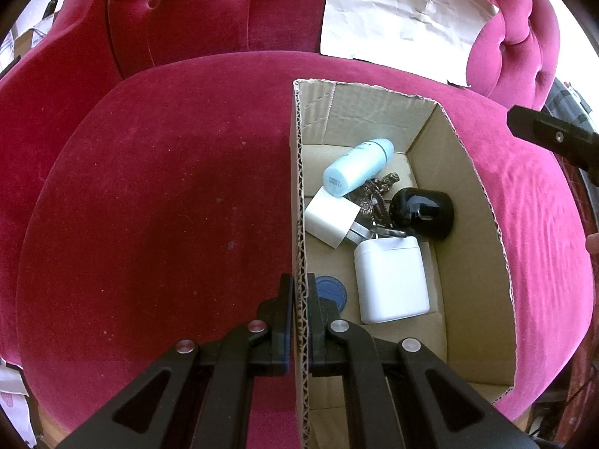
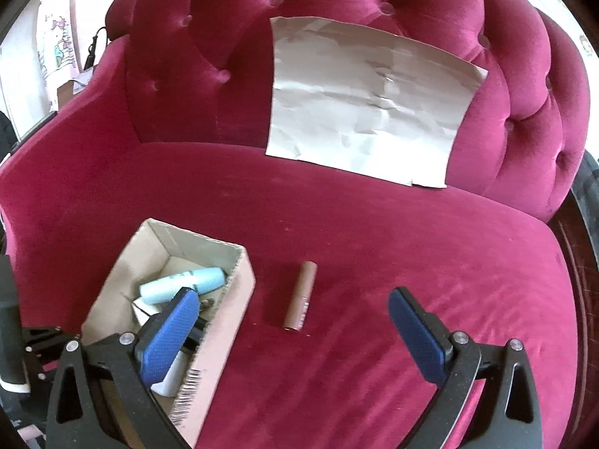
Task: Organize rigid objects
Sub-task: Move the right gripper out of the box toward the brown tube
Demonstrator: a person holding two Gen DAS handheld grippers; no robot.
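An open cardboard box [image 1: 475,202] stands on a crimson velvet sofa seat [image 1: 157,202]. My left gripper [image 1: 299,299] is shut on the box's left wall [image 1: 298,187], one finger outside and one inside. Inside lie a pale blue bottle [image 1: 357,166], a white plug adapter [image 1: 331,220], a white case [image 1: 391,280], a black rounded object [image 1: 421,213] and a bronze-coloured chain [image 1: 378,194]. In the right wrist view a brown tube [image 2: 300,294] lies on the seat just right of the box [image 2: 224,321]. My right gripper [image 2: 294,308] hangs open above it, with the tube between the spread blue pads [image 2: 168,333].
A creased sheet of paper [image 2: 367,112] leans against the tufted sofa back [image 2: 209,56]. A dark blue round thing [image 1: 331,293] sits in the box's near corner. The seat's curved front edge runs at the right [image 2: 561,262]. Clutter shows beyond the left armrest [image 2: 63,86].
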